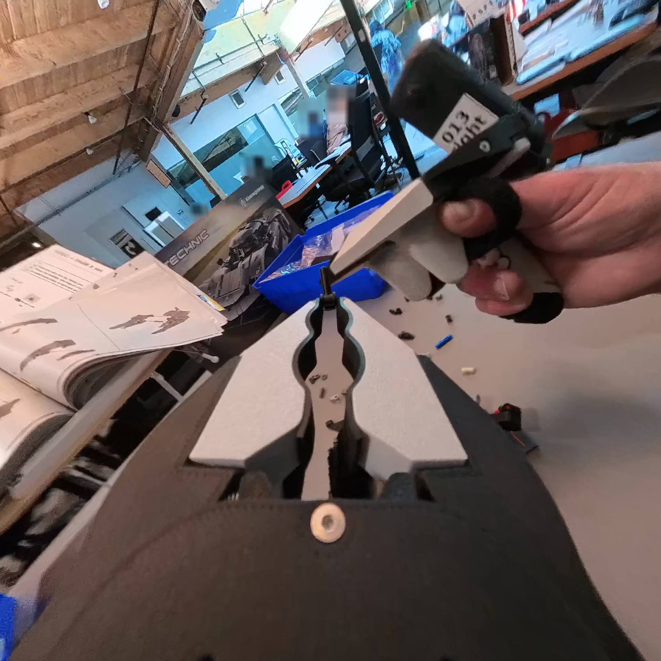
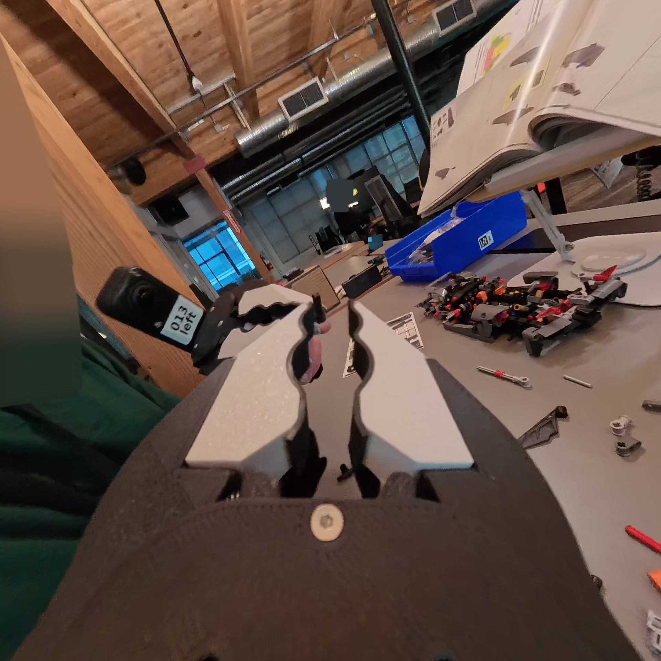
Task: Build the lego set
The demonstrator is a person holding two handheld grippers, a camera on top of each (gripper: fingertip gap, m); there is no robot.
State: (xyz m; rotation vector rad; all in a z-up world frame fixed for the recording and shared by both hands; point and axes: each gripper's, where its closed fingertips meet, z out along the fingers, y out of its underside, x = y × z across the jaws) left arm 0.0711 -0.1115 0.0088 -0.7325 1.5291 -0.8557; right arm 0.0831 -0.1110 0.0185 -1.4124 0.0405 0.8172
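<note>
My left gripper (image 1: 327, 304) is shut on a small black pin (image 1: 324, 286) that sticks out past its tips, held above the grey table (image 1: 536, 375). My right gripper (image 2: 329, 307) is slightly open, with a narrow gap between its tips. It comes in from the right in the left wrist view (image 1: 332, 270), and its tip is right at the pin's upper end. In the right wrist view the pin (image 2: 317, 305) shows just beside my left fingertip, with the left gripper's fingers (image 2: 264, 295) behind it. A partly built dark Lego model (image 2: 518, 311) lies on the table to the right.
A blue bin (image 1: 314, 279) with plastic bags stands behind, next to the set's box (image 1: 243, 246). An open instruction book (image 1: 107, 322) rests on a raised stand at the left. Loose pieces lie scattered: a blue pin (image 1: 443, 341), an axle (image 2: 502, 375), grey connectors (image 2: 622, 432), a red part (image 2: 644, 540). The grippers are tip to tip, or close to it. From either gripper's tips it is about 30 centimeters to the partly built dark Lego model (image 2: 518, 311).
</note>
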